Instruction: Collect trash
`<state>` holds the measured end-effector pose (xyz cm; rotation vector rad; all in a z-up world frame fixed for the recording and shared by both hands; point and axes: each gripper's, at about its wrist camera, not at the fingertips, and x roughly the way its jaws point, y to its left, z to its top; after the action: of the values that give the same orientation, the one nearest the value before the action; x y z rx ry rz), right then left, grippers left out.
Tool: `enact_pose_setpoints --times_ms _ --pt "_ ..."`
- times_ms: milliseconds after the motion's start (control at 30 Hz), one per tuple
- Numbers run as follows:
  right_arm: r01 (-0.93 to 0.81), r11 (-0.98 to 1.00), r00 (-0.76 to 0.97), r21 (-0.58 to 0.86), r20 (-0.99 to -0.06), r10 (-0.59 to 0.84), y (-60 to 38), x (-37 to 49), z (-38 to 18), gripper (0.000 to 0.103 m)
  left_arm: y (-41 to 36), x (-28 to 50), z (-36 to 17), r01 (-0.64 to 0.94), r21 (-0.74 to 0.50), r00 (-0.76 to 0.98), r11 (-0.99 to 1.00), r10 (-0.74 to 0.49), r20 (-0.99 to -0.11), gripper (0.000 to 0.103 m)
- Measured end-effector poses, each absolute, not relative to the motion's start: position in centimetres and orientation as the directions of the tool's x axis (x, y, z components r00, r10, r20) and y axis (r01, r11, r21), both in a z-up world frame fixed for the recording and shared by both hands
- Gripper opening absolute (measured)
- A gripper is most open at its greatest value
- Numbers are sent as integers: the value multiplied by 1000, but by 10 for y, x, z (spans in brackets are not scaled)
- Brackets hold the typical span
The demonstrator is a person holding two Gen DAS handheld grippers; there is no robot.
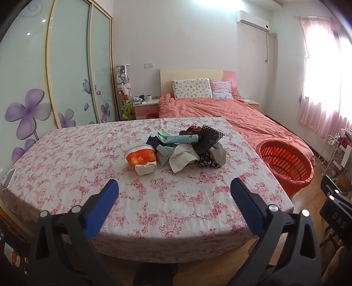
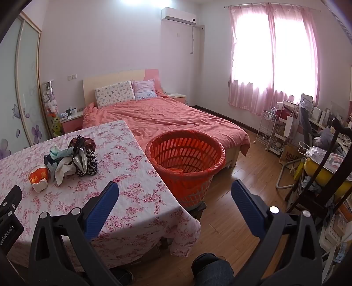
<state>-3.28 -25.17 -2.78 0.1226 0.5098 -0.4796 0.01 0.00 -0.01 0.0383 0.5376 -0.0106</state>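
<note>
A: Barely begun? Pile of crumpled trash [image 1: 187,149] and orange paper noodle cup [image 1: 140,159] sat mid-surface [image 1: 88,154].
B: Yes. Left tool [image 1: 175,187] and right tool [image 2: 175,187] gaped, holding nothing; orange slatted plastic basket [image 2: 187,154] was beside the surface, one scrap inside.

This is a home bedroom. A double bed with a salmon-pink duvet [image 2: 165,118] and two patterned pillows [image 2: 114,92] stands against the far wall, with a low pink-fronted nightstand [image 1: 146,107] beside it. Sliding frosted wardrobe doors printed with purple flowers [image 1: 66,66] line one side, sheer pink curtains [image 2: 272,57] cover the window, and a white wall-mounted air conditioner [image 2: 178,15] hangs above. The floor is wood laminate [image 2: 242,176].
</note>
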Motion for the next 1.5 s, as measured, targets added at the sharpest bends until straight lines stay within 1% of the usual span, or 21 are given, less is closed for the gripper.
enact_pose_setpoints --times_ms 1500 --pt "471 882 761 -9 -501 -411 -251 -30 -29 101 0 -1 -4 20 31 854 999 -1 -520 99"
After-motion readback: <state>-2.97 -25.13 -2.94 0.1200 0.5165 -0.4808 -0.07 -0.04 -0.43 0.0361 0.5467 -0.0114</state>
